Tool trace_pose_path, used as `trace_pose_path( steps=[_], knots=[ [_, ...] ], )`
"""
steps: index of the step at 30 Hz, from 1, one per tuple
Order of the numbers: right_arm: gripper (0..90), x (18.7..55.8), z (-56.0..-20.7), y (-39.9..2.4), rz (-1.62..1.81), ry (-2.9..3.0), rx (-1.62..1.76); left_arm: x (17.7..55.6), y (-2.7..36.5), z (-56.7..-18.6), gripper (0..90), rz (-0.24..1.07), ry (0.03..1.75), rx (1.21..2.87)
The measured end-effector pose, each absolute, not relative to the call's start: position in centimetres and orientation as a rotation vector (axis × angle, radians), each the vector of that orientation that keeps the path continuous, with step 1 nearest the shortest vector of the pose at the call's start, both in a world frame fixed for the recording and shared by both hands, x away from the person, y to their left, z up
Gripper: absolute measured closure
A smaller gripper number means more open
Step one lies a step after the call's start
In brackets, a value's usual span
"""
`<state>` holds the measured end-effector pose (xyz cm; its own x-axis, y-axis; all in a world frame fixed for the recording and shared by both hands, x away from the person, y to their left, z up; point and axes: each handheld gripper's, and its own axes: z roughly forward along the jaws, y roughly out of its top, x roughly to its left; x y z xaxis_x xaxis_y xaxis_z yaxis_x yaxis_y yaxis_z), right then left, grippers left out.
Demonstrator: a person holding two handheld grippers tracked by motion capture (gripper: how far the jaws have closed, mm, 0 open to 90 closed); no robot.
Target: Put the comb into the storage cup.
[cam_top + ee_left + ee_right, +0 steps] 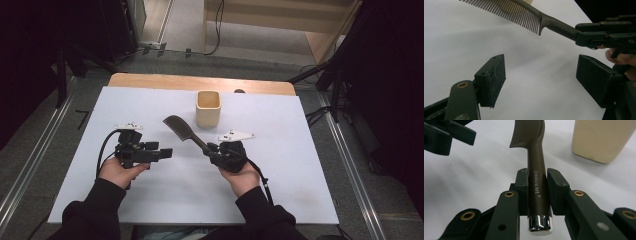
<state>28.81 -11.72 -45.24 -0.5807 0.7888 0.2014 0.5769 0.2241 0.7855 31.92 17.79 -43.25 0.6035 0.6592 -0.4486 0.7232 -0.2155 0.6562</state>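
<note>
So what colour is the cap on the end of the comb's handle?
Shiny silver chrome cap on the dark brown comb, clearest in the right gripper view.

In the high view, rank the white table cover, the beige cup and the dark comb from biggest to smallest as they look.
1. White table cover, by far the largest.
2. Dark comb, longer than the cup is tall, though thin and partly hidden where the right gripper clamps its handle.
3. Beige cup, close to the comb in area, so that order is unsure.

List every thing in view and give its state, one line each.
Comb: held by its handle, lifted off the table, teeth end toward the cup.
Cup: upright, open at the top, standing alone on the white table.
Right gripper: shut on the comb's handle.
Left gripper: open, nothing between its jaws.
</note>
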Motion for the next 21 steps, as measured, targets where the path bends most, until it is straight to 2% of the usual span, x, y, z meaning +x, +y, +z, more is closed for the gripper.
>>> trace_pose_path(
  steps=[11,15,21],
  knots=[
    [70.3,29.6,-46.0,-10.1,1.311,2.218,1.304,32.7,17.8,-43.0,24.5,-0.086,1.13,1.911],
    [70.3,29.9,-46.3,-9.7,1.322,2.201,1.313,32.9,17.4,-42.8,25.0,-0.027,1.138,1.936],
    [70.3,30.1,-46.6,-9.1,1.351,2.17,1.327,33.6,17.0,-42.8,25.0,-0.058,1.172,1.902]
  ],
)
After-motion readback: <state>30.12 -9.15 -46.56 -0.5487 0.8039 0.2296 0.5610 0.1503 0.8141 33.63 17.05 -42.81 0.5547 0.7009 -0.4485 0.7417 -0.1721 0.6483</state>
